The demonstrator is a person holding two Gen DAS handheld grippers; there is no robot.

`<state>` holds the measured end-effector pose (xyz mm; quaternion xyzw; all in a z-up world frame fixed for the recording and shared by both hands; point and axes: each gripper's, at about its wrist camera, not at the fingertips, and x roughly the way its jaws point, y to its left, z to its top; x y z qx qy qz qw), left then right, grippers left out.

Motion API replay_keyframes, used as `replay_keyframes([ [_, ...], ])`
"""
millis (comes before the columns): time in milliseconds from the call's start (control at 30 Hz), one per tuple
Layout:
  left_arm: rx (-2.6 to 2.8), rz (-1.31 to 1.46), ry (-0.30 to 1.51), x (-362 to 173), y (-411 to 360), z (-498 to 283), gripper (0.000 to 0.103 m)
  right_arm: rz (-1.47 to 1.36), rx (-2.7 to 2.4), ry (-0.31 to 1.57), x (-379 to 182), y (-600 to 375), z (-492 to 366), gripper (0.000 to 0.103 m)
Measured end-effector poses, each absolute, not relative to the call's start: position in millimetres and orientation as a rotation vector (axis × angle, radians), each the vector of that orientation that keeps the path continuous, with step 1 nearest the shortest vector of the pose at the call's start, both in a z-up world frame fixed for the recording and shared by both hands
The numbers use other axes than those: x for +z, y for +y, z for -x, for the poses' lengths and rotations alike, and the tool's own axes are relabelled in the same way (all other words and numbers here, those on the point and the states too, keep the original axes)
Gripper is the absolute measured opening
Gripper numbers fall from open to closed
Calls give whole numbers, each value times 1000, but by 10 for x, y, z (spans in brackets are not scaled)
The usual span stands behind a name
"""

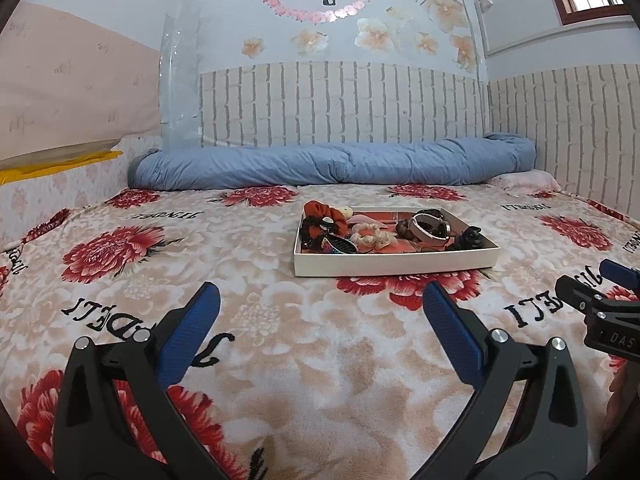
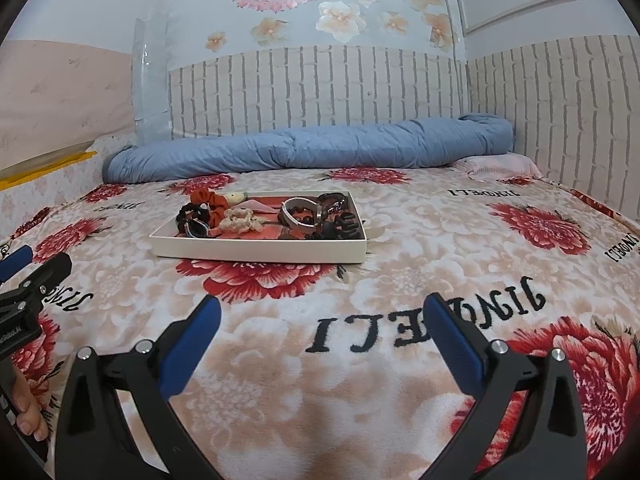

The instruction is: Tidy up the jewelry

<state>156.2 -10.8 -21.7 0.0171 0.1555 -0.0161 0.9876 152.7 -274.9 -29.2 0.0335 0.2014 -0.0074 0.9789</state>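
Tongs on both sides are standing wide apart and holding nothing: I am keeping the left gripper (image 1: 320, 308) and the right gripper (image 2: 320, 316) hovering low over the floral blanket (image 1: 280, 360), side by side, each one showing at the edge of the other's view. Neither is touching the tray (image 1: 396, 262), which is lying flat on the blanket ahead of both. I am reading its contents as follows: an orange scrunchie (image 1: 324, 214) is sitting at the far left corner, a cream scrunchie (image 1: 368, 236) is lying near the middle, a pale bangle (image 1: 430, 230) is resting right of centre, and a black claw clip (image 1: 468, 238) is sitting by the right wall. A rolled blue quilt (image 1: 332, 164) is lying along the wall behind the tray.
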Motion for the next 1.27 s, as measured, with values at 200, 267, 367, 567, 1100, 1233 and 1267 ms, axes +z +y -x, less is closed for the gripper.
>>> replay_keyframes([
  [200, -37, -42, 309, -216, -131, -1560, 98, -70, -22, 406, -296, -2756, -1526, 99],
  [267, -36, -42, 308, -216, -132, -1559, 98, -69, -22, 405, -298, -2753, -1523, 99],
  [367, -36, -41, 309, -216, -132, -1559, 98, -69, -23, 404, -297, -2756, -1522, 99],
  [567, -40, -40, 313, -221, -136, -1565, 98, -69, -23, 404, -298, -2756, -1521, 99],
  [1100, -63, -55, 304, -239, -195, -1549, 98, -67, -23, 405, -300, -2754, -1519, 99],
  [1233, -64, -48, 314, -251, -176, -1572, 98, -67, -24, 410, -310, -2766, -1525, 99],
  [1267, -63, -47, 318, -256, -177, -1579, 98, -67, -25, 411, -315, -2775, -1529, 99],
])
